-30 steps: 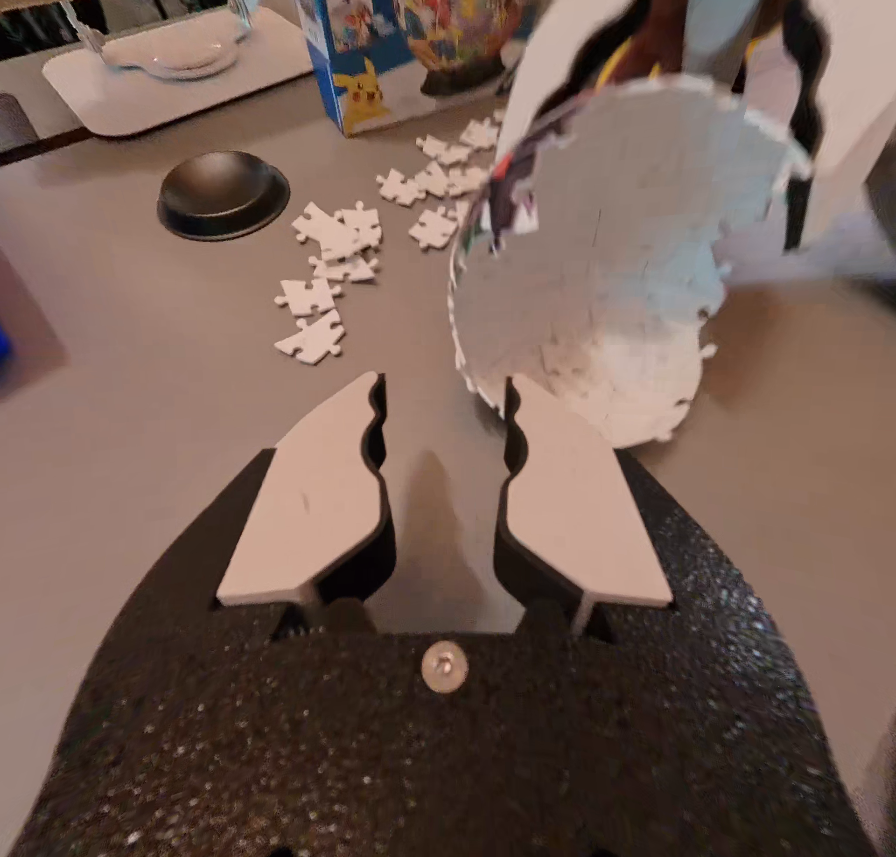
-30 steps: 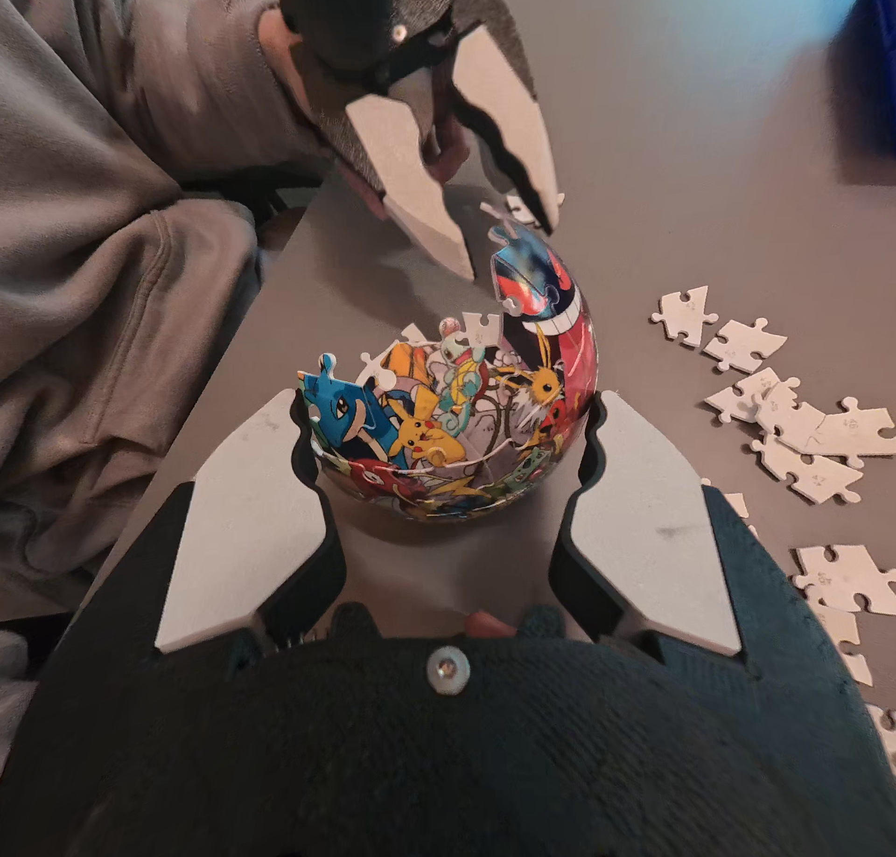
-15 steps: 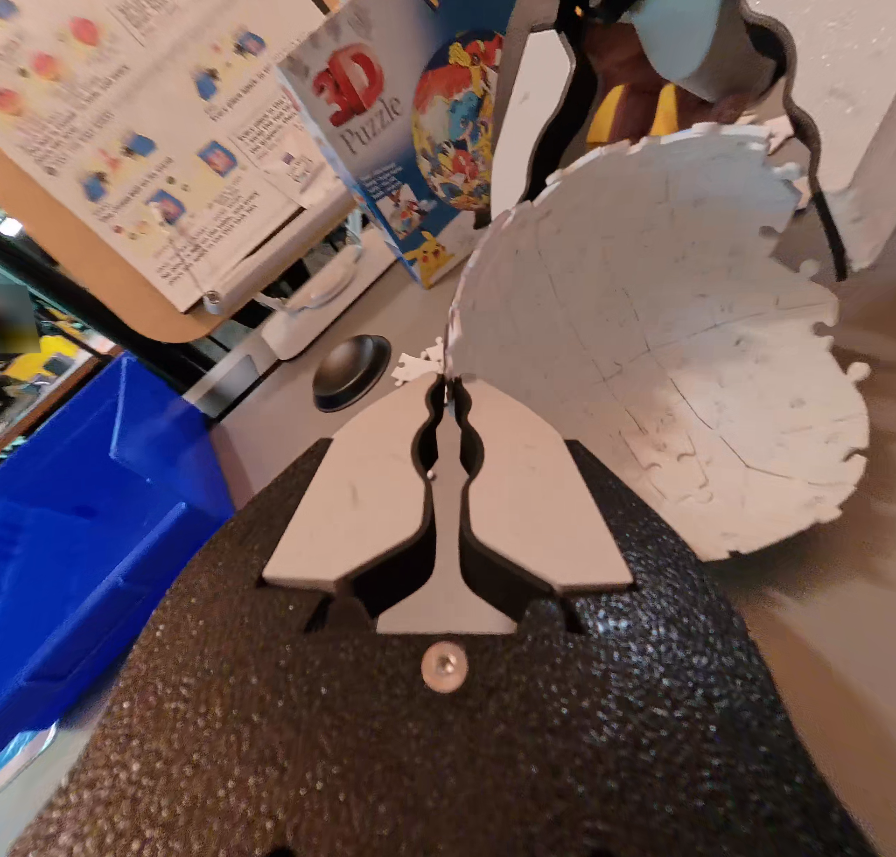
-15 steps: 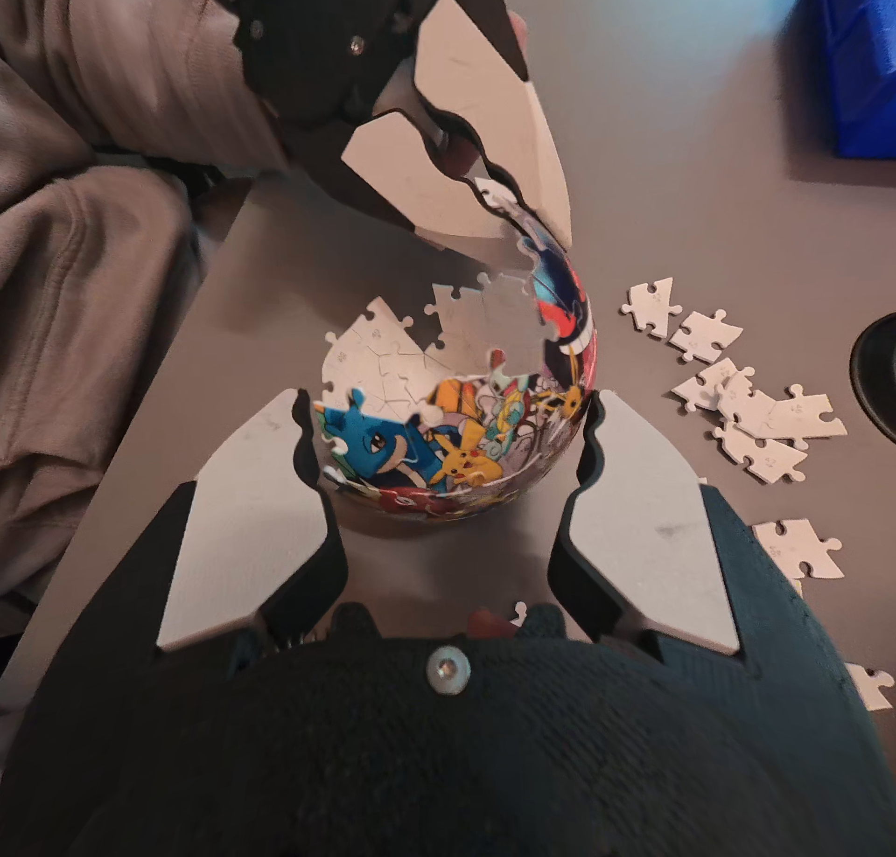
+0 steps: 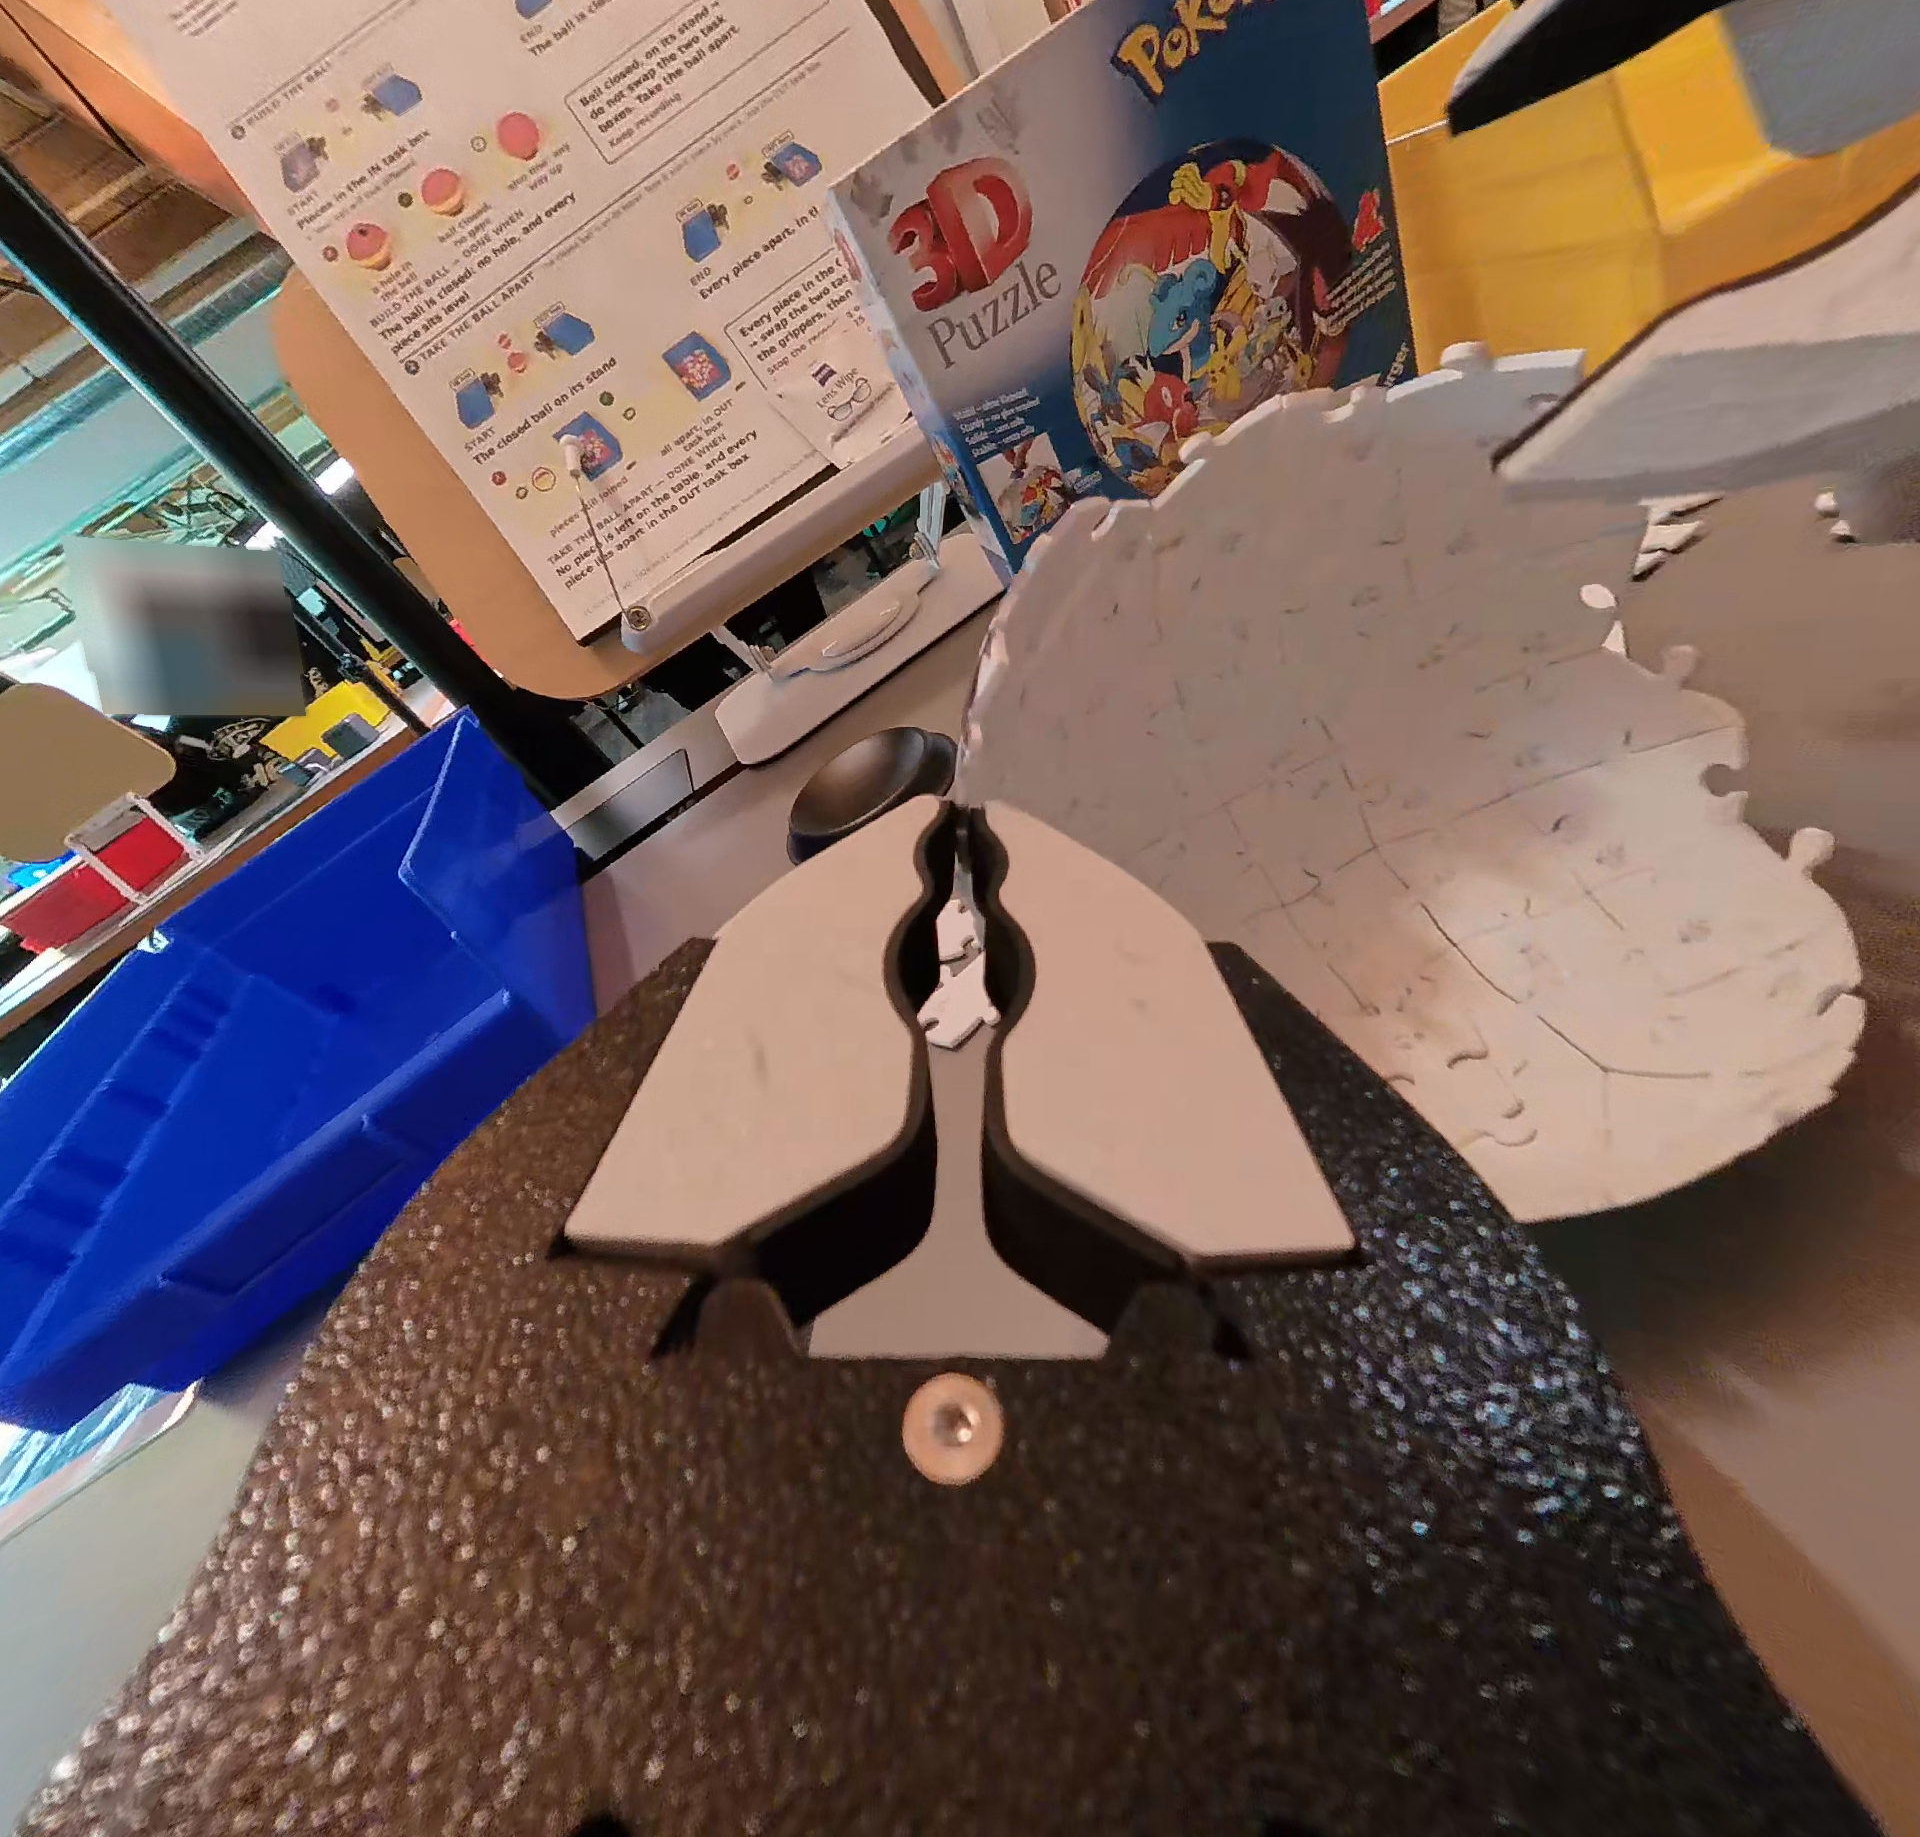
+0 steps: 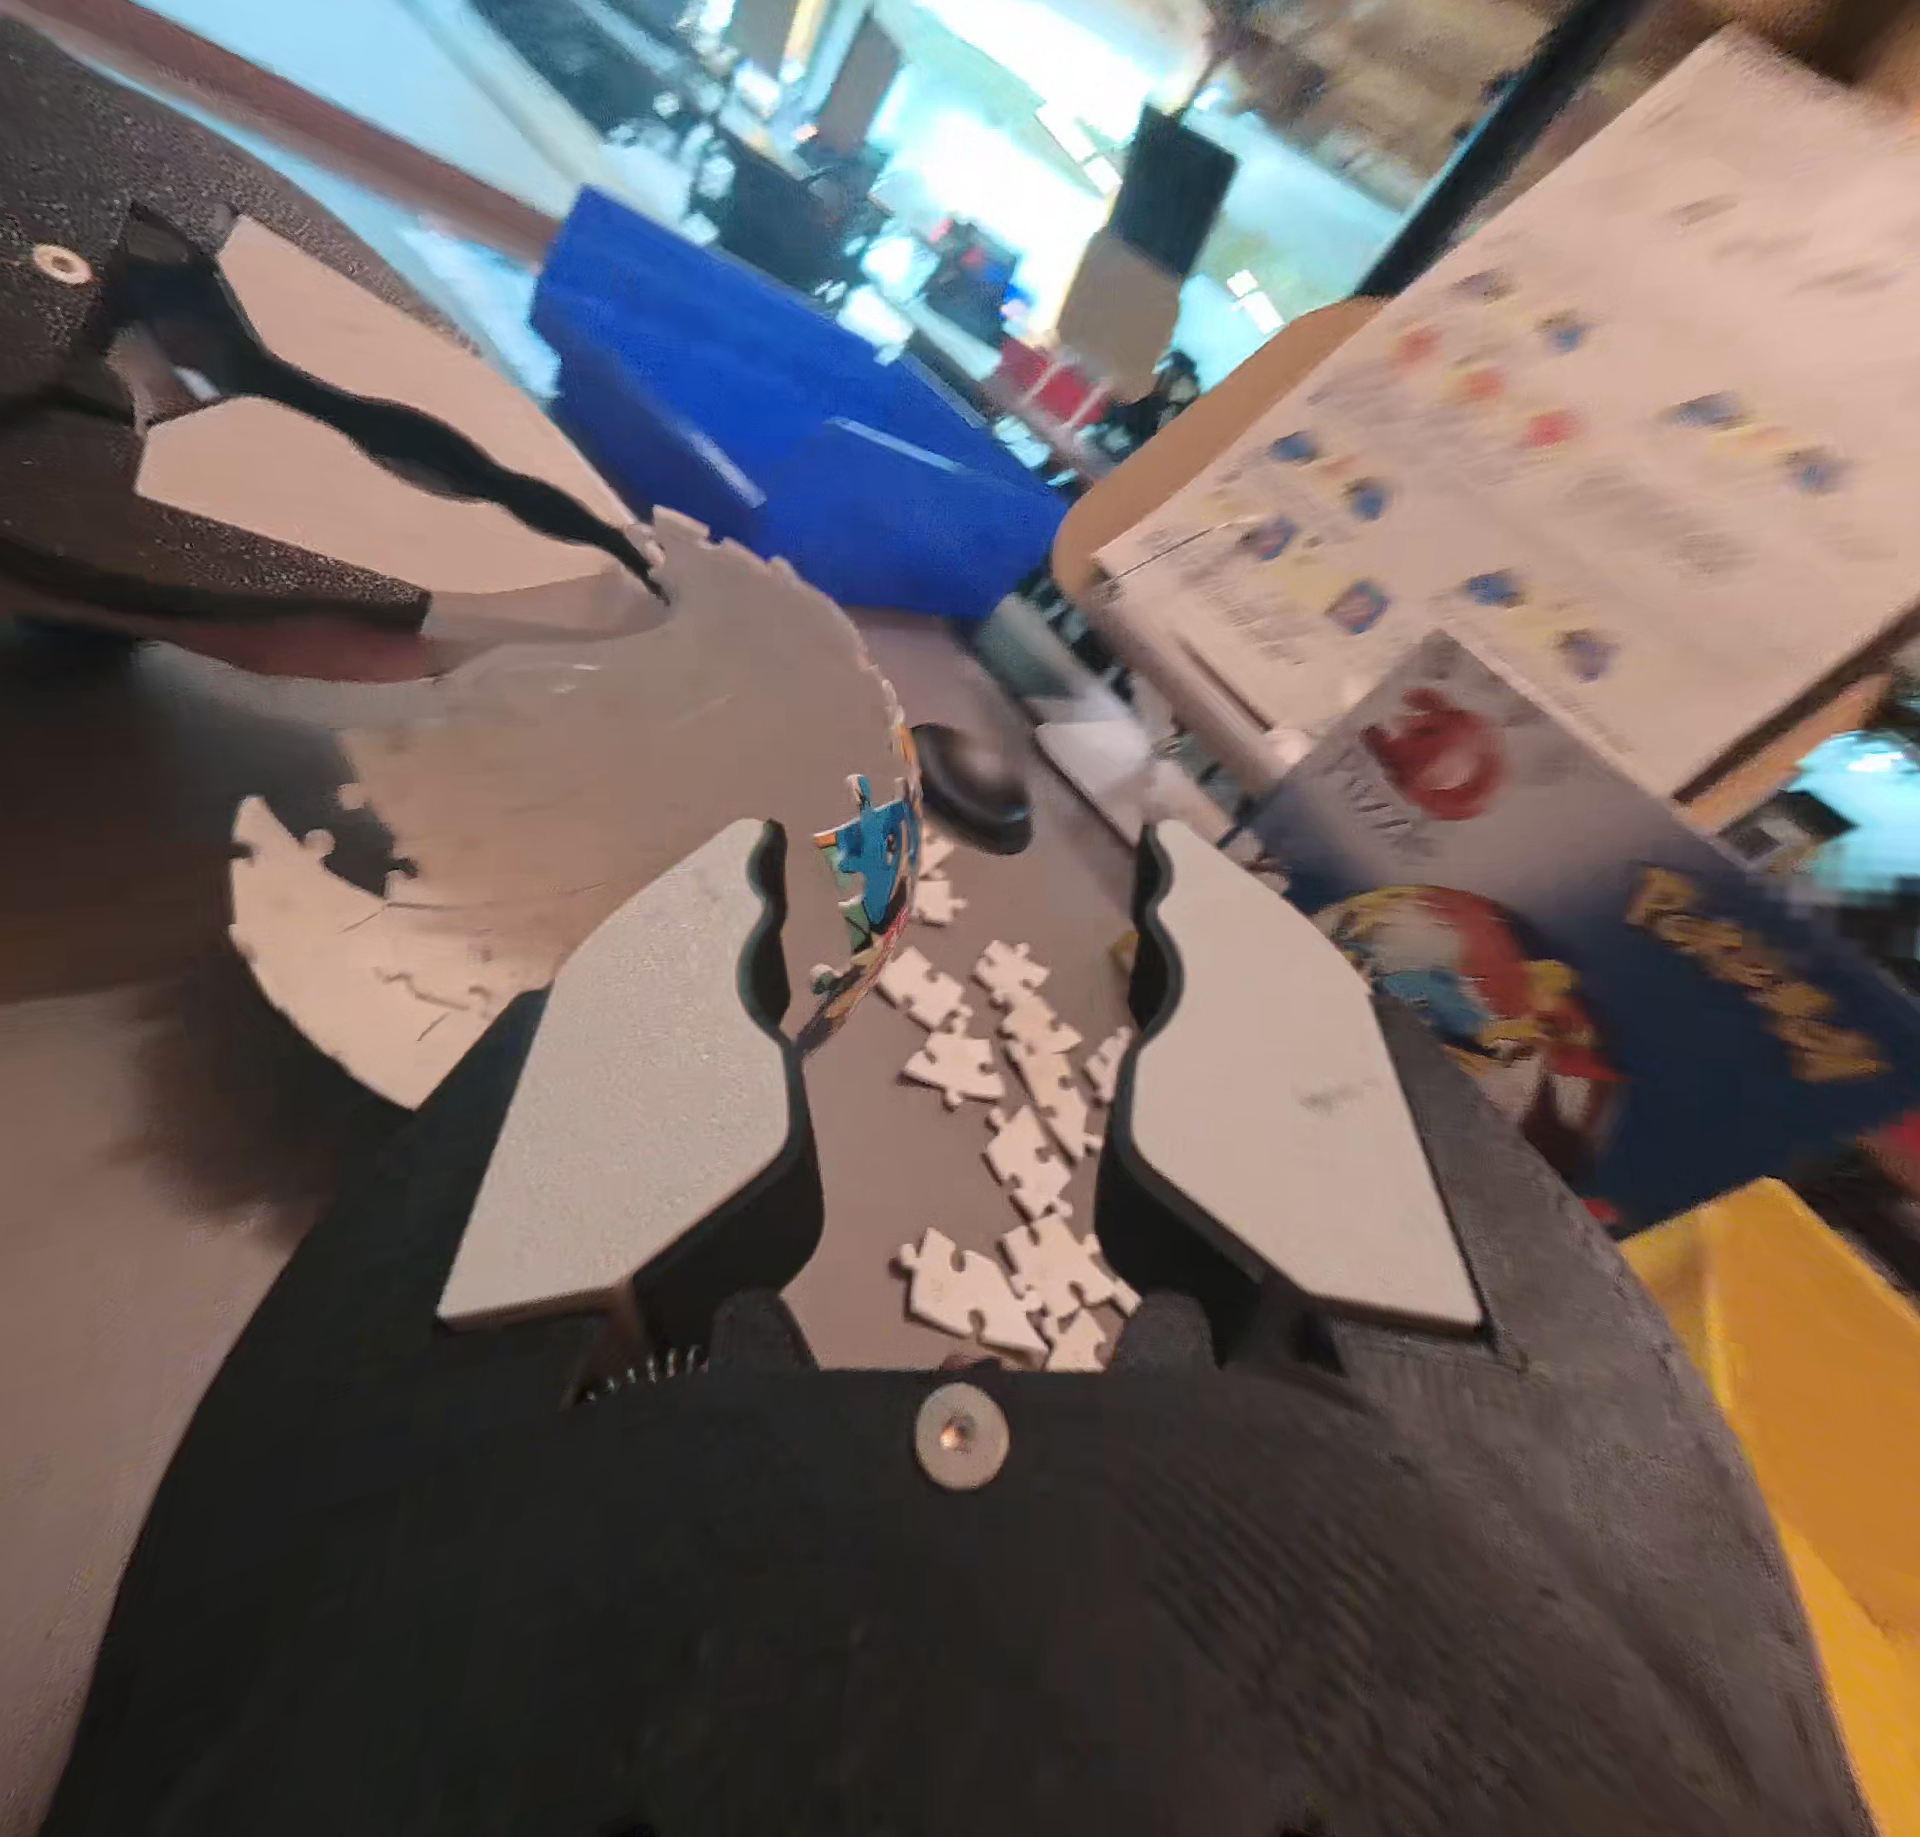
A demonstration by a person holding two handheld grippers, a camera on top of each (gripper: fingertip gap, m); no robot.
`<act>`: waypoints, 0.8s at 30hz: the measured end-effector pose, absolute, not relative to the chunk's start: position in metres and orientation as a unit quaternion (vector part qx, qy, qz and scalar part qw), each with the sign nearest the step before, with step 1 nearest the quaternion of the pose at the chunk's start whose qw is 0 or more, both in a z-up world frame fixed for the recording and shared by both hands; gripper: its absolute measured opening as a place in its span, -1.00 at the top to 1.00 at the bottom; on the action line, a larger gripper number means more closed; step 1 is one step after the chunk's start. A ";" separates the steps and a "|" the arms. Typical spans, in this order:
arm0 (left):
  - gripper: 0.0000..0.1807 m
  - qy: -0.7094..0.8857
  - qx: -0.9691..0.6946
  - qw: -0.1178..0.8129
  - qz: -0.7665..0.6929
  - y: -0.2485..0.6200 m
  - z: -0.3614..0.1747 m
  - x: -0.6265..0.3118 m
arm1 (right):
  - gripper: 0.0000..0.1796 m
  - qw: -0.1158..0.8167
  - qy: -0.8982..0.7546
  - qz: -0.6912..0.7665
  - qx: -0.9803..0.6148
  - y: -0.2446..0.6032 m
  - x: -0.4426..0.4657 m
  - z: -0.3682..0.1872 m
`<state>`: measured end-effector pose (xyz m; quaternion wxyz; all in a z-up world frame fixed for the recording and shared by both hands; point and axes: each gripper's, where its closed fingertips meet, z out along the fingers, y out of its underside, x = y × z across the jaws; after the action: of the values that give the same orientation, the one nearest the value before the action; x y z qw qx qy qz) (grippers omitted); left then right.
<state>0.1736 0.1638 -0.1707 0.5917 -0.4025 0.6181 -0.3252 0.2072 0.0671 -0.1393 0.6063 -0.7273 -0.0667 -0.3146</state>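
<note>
The puzzle shell (image 5: 1403,852), a half-ball of joined pieces, is tipped onto its side. Its white inner face opens towards the left wrist view, and its printed outer face shows only as a coloured strip in the right wrist view. A second ago it sat bowl-up on the grey table (image 5: 1714,1372) between the spread fingers of the right gripper (image 6: 956,842). Now it lies outside them, at ten o'clock from their tips. Whether its lower edge touches the table cannot be told.

The left gripper (image 5: 961,821) was open beside the shell a second ago. Its fingers are now pressed together on the shell's jagged rim, at the nine o'clock edge of the shell in its own view. The right gripper's fingers are spread and hold nothing. Its left finger is just beside the printed face, though contact cannot be made out.

Between and past the right fingers, at twelve o'clock, loose white pieces (image 6: 1029,1112) lie scattered on the table. A black round stand (image 5: 873,779) sits just behind the pinched rim. The puzzle box (image 5: 1143,281) stands at one o'clock in the left view, with an instruction sheet (image 5: 540,229) at eleven and a blue bin (image 5: 260,1008) at nine. A yellow bin (image 6: 1818,1475) fills four o'clock in the right view.
</note>
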 end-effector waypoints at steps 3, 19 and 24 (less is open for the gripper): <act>0.98 0.616 -0.403 0.593 -0.327 0.164 -0.170 0.173 | 0.48 0.608 -0.074 -0.386 -0.690 0.063 0.202 -0.132; 0.98 0.608 -0.406 0.598 -0.329 0.167 -0.168 0.174 | 0.65 0.574 -0.031 -0.389 -0.720 0.069 0.204 -0.162; 0.98 0.608 -0.403 0.601 -0.327 0.166 -0.168 0.173 | 0.62 0.581 0.036 -0.323 -0.746 0.068 0.212 -0.172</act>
<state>0.1733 0.1662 -0.1681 0.6008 -0.4033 0.6077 -0.3273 0.2122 0.0680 -0.1724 0.5812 -0.7460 0.0363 -0.3231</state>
